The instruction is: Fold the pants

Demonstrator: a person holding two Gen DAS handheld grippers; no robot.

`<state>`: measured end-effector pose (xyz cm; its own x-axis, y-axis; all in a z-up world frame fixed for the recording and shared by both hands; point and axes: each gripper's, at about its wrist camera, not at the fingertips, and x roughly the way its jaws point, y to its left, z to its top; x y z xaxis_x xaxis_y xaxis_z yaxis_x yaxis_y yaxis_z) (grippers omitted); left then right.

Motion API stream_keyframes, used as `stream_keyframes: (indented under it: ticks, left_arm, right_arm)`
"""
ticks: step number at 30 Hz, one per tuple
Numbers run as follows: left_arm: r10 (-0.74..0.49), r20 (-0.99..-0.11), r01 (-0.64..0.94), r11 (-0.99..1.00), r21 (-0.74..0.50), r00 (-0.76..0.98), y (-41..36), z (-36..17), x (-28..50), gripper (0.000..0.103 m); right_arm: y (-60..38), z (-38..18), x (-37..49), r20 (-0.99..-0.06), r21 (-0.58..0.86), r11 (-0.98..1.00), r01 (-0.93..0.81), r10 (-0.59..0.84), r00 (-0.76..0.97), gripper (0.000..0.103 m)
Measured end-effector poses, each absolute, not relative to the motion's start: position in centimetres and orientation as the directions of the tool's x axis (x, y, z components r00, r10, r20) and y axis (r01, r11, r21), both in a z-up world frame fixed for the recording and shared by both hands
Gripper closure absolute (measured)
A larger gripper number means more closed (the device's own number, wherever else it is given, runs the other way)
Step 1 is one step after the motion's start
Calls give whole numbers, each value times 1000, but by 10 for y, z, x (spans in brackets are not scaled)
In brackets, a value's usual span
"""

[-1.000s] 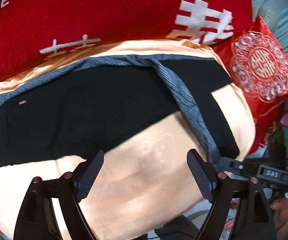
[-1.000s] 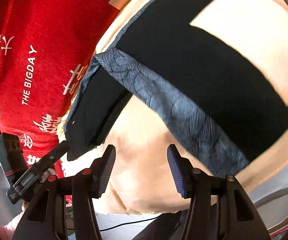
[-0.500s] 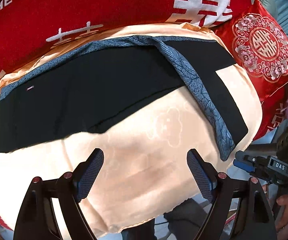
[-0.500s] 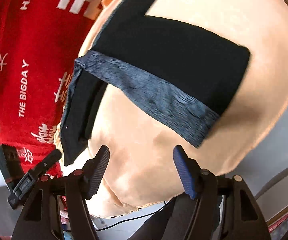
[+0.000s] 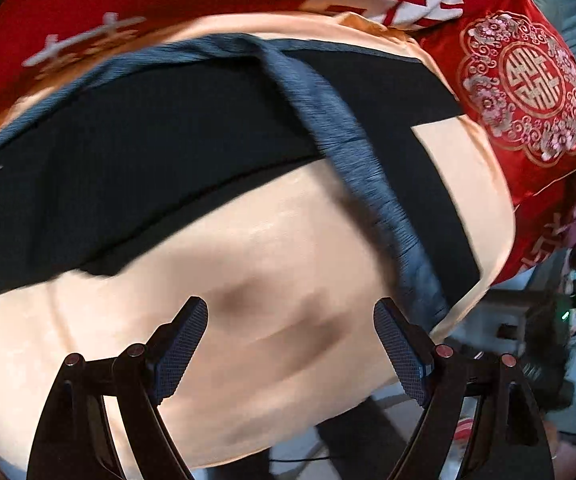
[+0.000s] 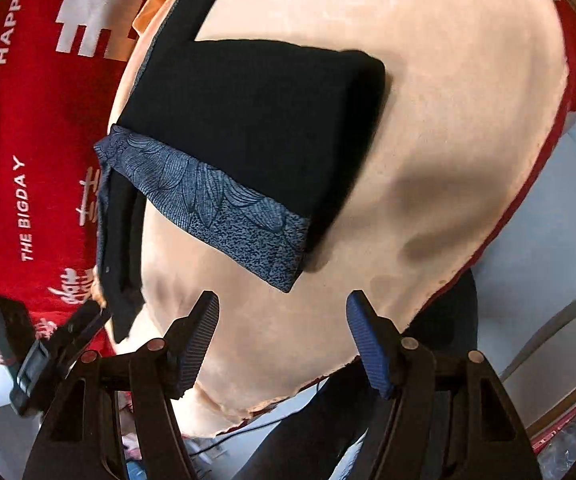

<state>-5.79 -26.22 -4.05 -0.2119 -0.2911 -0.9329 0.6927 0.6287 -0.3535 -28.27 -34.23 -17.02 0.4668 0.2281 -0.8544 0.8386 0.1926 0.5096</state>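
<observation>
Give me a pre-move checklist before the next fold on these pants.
1. Left claw open, holding nothing: ok.
2. Right claw open, holding nothing: ok.
3. Pants lying on the peach cushion, not hanging off: ok.
4. Patterned grey stripe reachable just ahead of the right claw: ok.
5. Pants lying flat without wrinkles: cannot tell, left view is blurred.
6. Red embroidered pillow apart from the pants: ok.

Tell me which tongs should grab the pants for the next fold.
Right, probably. The right tongs are open with the blue patterned strip's free corner just ahead. The left tongs, also open, face bare peach cover, the pants lying farther off.
</observation>
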Motion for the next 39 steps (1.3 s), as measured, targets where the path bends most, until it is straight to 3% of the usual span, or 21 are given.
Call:
stream_keyframes:
  ticks: [5, 13, 14, 15, 16, 17, 18, 25, 30, 35, 36, 38, 39]
  left_arm:
    - [-294, -919, 696, 601, -392, -264, -321, -63, -72, 17]
    - [-277, -887, 641, 615, -460, -371, -366, -87, -82, 17]
    - [-276, -887, 644, 612, -459, -370, -369, -87, -83, 18]
    - [-272, -892, 654, 609, -449, -360, -372, -86, -85, 23]
    - [-267, -898, 670, 600, -438, -349, -376, -85, -87, 45]
    - [-256, -898, 678, 590, -439, -358, -379, -85, -89, 63]
    - [-253, -893, 679, 582, -447, -371, -383, -84, -90, 65]
    - [-344, -873, 677, 552, -487, -346, -406, -42, -79, 65]
    - [-426, -849, 655, 551, -517, -312, -441, -24, -48, 65]
    - [-503, -847, 671, 570, -474, -171, -471, -5, -4, 64]
    - [-503, -853, 676, 580, -455, -142, -474, -3, 2, 63]
    - [-486, -872, 683, 616, -392, -62, -472, 2, 15, 45]
    - [-472, -882, 681, 640, -356, -18, -466, 3, 21, 43]
  right_arm:
    - [-355, -192, -279, -784, 608, 159, 778, 279, 555, 33]
    - [-365, -227, -295, -609, 750, -57, 658, 328, 722, 35]
    - [-366, -232, -300, -591, 750, -112, 651, 327, 737, 38]
    - [-367, -236, -304, -588, 741, -144, 656, 333, 737, 53]
    - [-367, -238, -305, -597, 725, -155, 671, 345, 725, 82]
    - [-368, -236, -306, -609, 717, -145, 682, 346, 714, 83]
    - [-370, -232, -305, -611, 721, -130, 680, 343, 713, 85]
    - [-416, -152, -273, -559, 818, 51, 573, 310, 769, 87]
    - [-484, -98, -231, -569, 822, 216, 527, 278, 774, 87]
    - [-553, -75, -174, -628, 767, 378, 518, 277, 728, 87]
    - [-566, -72, -162, -642, 751, 410, 518, 270, 718, 87]
    - [-587, -69, -144, -663, 728, 443, 524, 257, 703, 87]
    - [-602, -71, -133, -679, 712, 452, 537, 248, 691, 87]
